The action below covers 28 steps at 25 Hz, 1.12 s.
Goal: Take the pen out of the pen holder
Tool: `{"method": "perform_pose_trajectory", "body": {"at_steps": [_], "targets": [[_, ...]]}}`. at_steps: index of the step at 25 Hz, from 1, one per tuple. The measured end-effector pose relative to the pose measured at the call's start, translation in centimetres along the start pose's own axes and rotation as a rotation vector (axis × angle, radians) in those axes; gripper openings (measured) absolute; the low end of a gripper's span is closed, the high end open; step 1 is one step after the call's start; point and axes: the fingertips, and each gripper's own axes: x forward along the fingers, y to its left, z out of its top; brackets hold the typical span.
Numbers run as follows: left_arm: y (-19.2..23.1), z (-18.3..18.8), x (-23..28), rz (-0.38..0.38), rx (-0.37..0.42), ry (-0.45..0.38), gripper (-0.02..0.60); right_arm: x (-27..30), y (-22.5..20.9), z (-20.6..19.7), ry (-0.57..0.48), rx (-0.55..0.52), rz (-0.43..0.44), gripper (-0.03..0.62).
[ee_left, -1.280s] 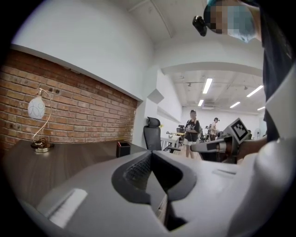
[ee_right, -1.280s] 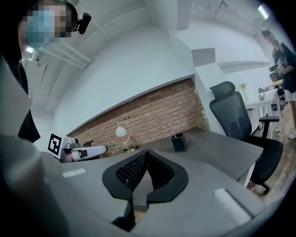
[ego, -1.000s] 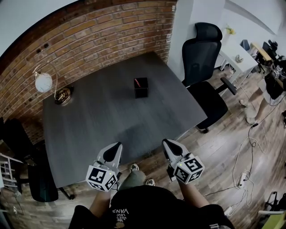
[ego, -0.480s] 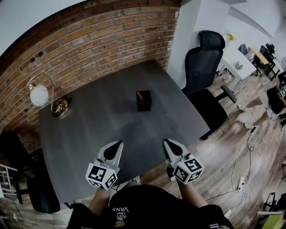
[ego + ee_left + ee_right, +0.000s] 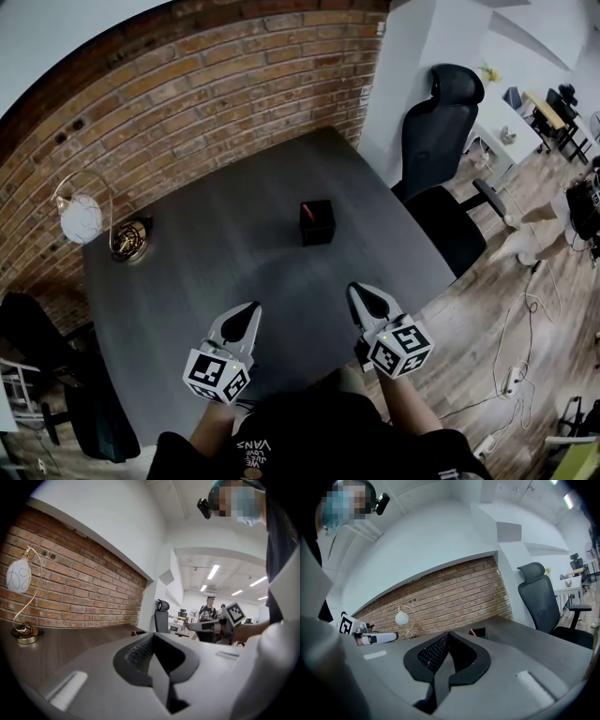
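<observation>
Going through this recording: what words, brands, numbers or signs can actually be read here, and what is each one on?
"VANS": white print on the person's black shirt, upside down in the head view; the smaller lines beside it are too blurred to read.
left gripper and right gripper: the cubes carry square marker patterns only, no letters or numbers.
pen holder: no label can be seen.

Only a red tip of the pen clears the pen holder.
</observation>
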Motion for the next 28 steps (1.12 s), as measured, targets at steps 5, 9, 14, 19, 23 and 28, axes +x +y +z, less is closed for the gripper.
{"method": "perform_pose_trajectory", "body": {"at_steps": [5,9,14,19,23,28], "targets": [[1.2,-0.6,0.3,0.044,-0.019,0.011,0.052,2.1,-1.2,0.6,0.026,-0.03,0.02,0.002],[1.6,-0.6,1.0,0.108,-0.029,0.009,0.052,4.2,-2.8,1.0,0.062,-0.06,0.069,0.002],[1.0,-0.5,2.1,0.194,-0.055,-0.011,0.052,7.2,-4.6,1.8,0.124,-0.116,0.152,0.002],[0.8,-0.1,2.9,0.264,-0.063,-0.029,0.052,10.2,-5.8,2.6,0.172,-0.196,0.219,0.003],[0.7,-0.3,2.9,0.317,-0.072,-0.037,0.052,12.7,-6.6,2.4,0.218,-0.26,0.262,0.005],[1.1,-0.8,2.0,0.375,-0.09,-0.038,0.052,16.0,-7.2,1.2,0.31,-0.324,0.287,0.04]]}}
